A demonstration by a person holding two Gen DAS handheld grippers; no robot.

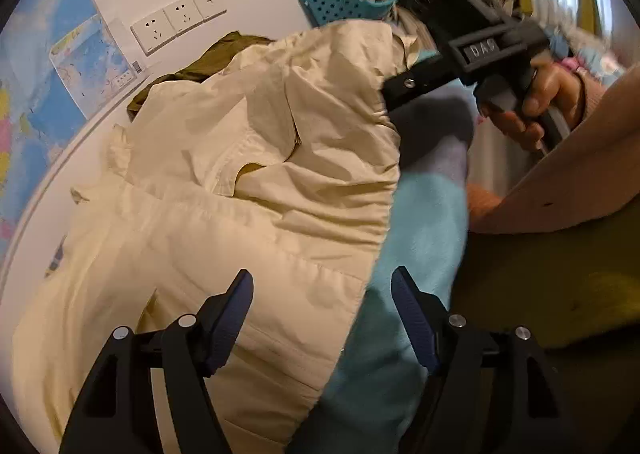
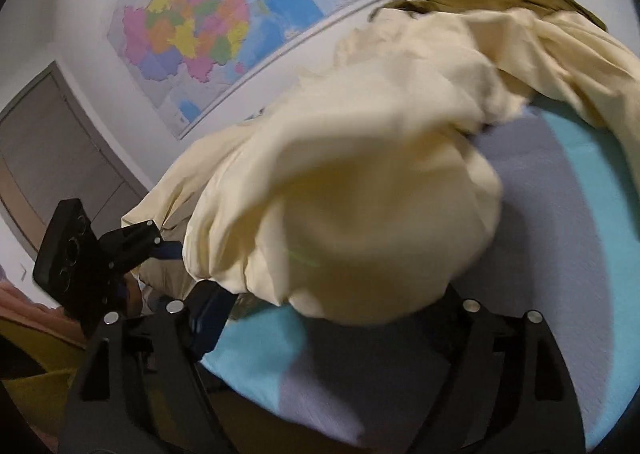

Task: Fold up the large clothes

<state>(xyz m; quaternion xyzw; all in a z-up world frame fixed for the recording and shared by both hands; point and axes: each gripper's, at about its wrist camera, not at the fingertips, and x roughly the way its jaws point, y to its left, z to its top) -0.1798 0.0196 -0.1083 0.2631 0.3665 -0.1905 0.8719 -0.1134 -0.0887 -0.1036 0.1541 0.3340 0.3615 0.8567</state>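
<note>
A large cream jacket (image 1: 248, 174) lies rumpled on a turquoise and lavender cloth (image 1: 424, 238). My left gripper (image 1: 322, 314) is open, its jaws wide apart over the jacket's near edge, holding nothing. In the left wrist view my right gripper (image 1: 396, 90) reaches into the jacket's right edge, fingertips hidden by fabric. In the right wrist view a bunched cream fold (image 2: 340, 206) drapes over my right gripper (image 2: 332, 314). The left finger (image 2: 208, 318) shows and the right one is hidden, so I cannot tell its state. The left gripper (image 2: 160, 250) shows at the jacket's left edge.
An olive garment (image 1: 216, 58) lies behind the jacket by the white wall with sockets (image 1: 176, 22). A map (image 2: 224, 18) hangs on the wall. A blue perforated basket (image 1: 344, 2) stands at the back. A brown board edge (image 1: 580, 174) is at the right.
</note>
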